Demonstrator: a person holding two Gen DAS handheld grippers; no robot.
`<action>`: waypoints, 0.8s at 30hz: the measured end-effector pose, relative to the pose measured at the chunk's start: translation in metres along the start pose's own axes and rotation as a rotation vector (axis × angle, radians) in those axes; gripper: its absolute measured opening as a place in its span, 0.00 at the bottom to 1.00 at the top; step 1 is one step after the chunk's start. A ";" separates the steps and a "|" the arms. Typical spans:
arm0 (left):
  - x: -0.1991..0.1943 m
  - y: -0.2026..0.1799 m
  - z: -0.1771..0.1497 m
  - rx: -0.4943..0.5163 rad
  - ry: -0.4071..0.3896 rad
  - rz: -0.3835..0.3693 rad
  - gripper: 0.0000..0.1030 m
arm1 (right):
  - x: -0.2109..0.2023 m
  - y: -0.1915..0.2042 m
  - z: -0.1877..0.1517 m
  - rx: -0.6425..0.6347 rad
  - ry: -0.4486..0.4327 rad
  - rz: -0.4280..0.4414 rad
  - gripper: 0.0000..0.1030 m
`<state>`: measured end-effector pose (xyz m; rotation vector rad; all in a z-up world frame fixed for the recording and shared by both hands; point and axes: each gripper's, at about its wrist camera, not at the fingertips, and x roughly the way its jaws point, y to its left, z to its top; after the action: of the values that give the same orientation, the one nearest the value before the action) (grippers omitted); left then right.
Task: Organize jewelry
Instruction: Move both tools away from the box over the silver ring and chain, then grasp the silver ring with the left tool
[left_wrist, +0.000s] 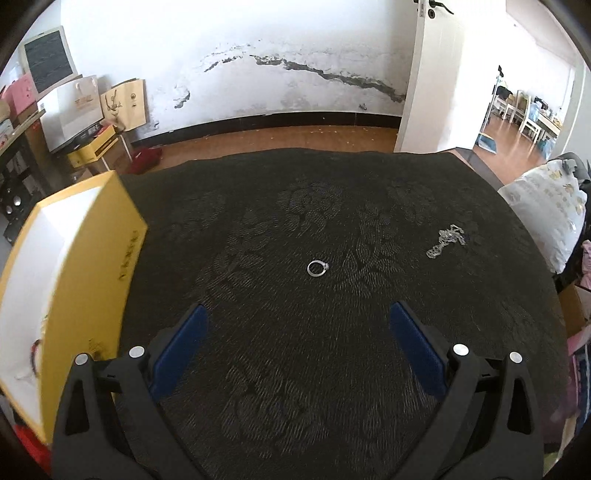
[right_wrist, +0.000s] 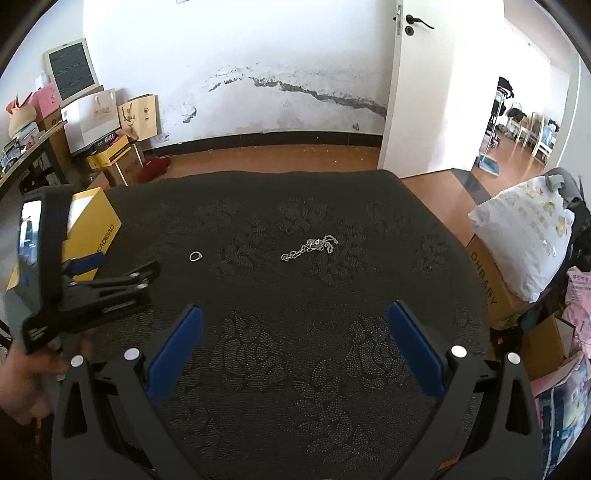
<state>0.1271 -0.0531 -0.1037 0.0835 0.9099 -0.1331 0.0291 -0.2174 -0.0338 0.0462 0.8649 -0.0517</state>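
Both black hand-held grippers with blue pads, left gripper (left_wrist: 295, 314) and right gripper (right_wrist: 295, 314), hover released and empty over the dark floral-patterned tablecloth (left_wrist: 295, 387). At 12 o'clock of the left lies the small silver ring (left_wrist: 317, 267); the tangled silver chain necklace (right_wrist: 312, 246) lies at its 2 o'clock. Neither is packed, though the open yellow cardboard box (left_wrist: 85, 266) at 9 o'clock seems to hold something already. Nothing blocks either reach.
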 end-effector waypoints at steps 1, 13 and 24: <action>0.011 -0.001 0.000 -0.001 0.003 0.005 0.93 | 0.003 0.001 0.001 -0.007 0.001 0.002 0.94; 0.108 -0.017 -0.001 0.005 0.072 0.032 0.94 | 0.036 -0.015 0.005 -0.006 0.020 0.023 0.94; 0.124 -0.018 0.011 0.007 0.037 0.006 0.95 | 0.058 -0.028 0.006 0.006 0.031 0.037 0.94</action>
<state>0.2080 -0.0818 -0.1953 0.0958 0.9458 -0.1296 0.0692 -0.2472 -0.0749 0.0693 0.8950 -0.0187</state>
